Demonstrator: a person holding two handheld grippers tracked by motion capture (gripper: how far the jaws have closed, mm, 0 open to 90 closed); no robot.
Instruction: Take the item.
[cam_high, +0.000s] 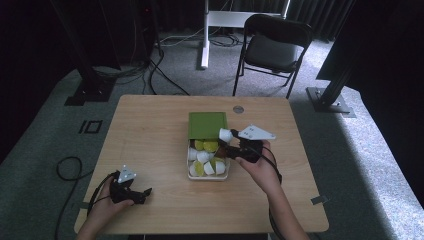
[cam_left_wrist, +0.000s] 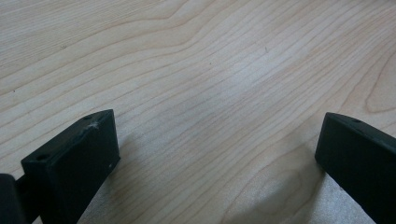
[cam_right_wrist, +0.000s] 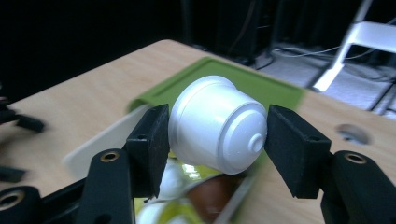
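Holding one white capsule (cam_right_wrist: 217, 125) clamped in your right gripper (cam_high: 227, 141) at frame centre above the tray (cam_high: 208, 177), keep it level and steady, left gripper (cam_high: 142, 194) idle, jaws apart, on the table (cam_high: 150, 130) lower left.

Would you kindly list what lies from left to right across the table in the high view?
Left gripper → box of capsules → white capsule → right gripper
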